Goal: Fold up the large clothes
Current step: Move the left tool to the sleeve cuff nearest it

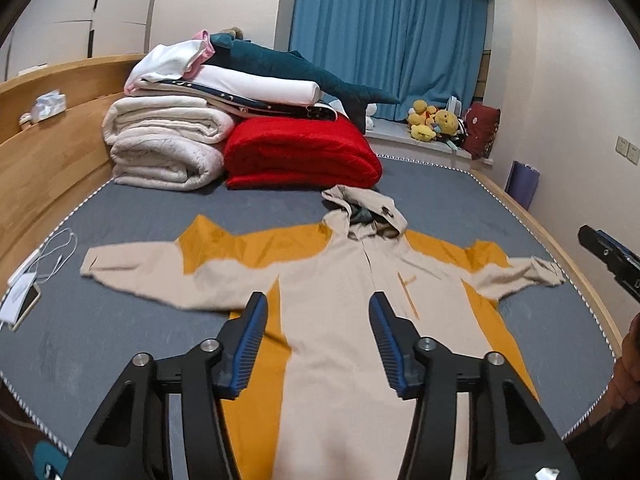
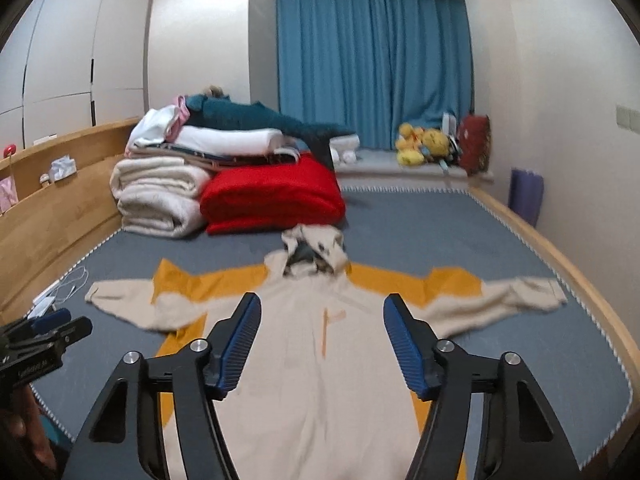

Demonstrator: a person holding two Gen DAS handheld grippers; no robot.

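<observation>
A beige and mustard hooded onesie [image 1: 332,280] [image 2: 304,320] lies flat on the grey mattress [image 1: 120,340], face up, sleeves spread to both sides and hood toward the far end. My left gripper [image 1: 318,304] hovers above its torso, jaws apart, nothing between the blue pads. My right gripper [image 2: 322,306] hangs over the chest in the same way, jaws apart and empty. The right gripper's black body shows at the right edge of the left wrist view [image 1: 612,256]; the left gripper appears at the left edge of the right wrist view [image 2: 44,336].
Rolled white quilts [image 1: 164,148], a red blanket [image 1: 300,152] and folded linens with a teal plush shark [image 1: 280,64] are stacked at the far end. A phone and white cable [image 1: 28,292] lie at the left edge by the wooden bed frame [image 1: 44,168]. Plush toys [image 1: 432,120] sit on the sill.
</observation>
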